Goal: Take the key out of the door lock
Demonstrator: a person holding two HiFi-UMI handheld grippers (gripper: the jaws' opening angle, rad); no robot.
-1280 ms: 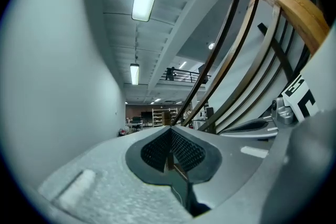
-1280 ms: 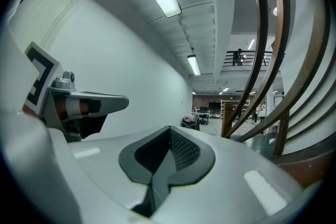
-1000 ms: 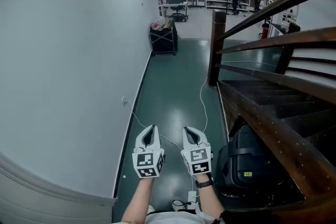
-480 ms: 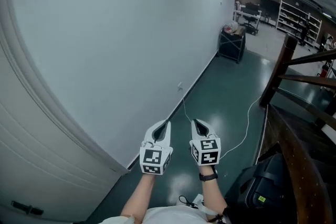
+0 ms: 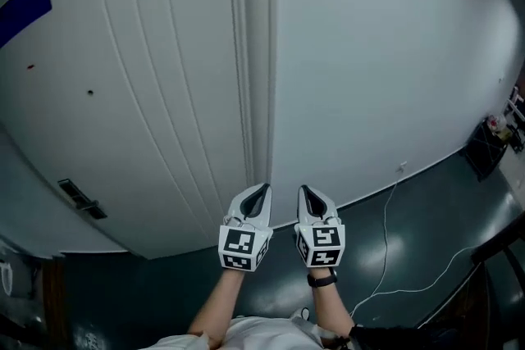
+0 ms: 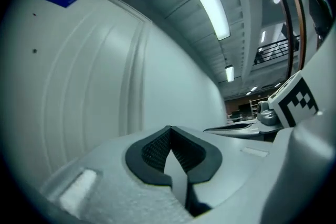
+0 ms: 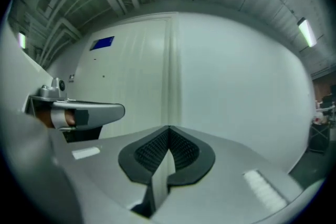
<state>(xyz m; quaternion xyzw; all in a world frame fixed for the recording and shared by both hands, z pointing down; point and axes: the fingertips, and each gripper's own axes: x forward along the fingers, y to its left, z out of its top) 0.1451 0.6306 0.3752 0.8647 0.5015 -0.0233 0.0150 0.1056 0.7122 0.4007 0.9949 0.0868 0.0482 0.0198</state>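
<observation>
Head view now onto panelled door

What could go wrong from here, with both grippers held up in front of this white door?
No key shows; the only dark fitting on the door sits far left, so reaching straight ahead would likely just bump it. The left gripper and right gripper have jaws shut and empty; they must open before any grasp. A white cable on the floor at right could trip you.
</observation>
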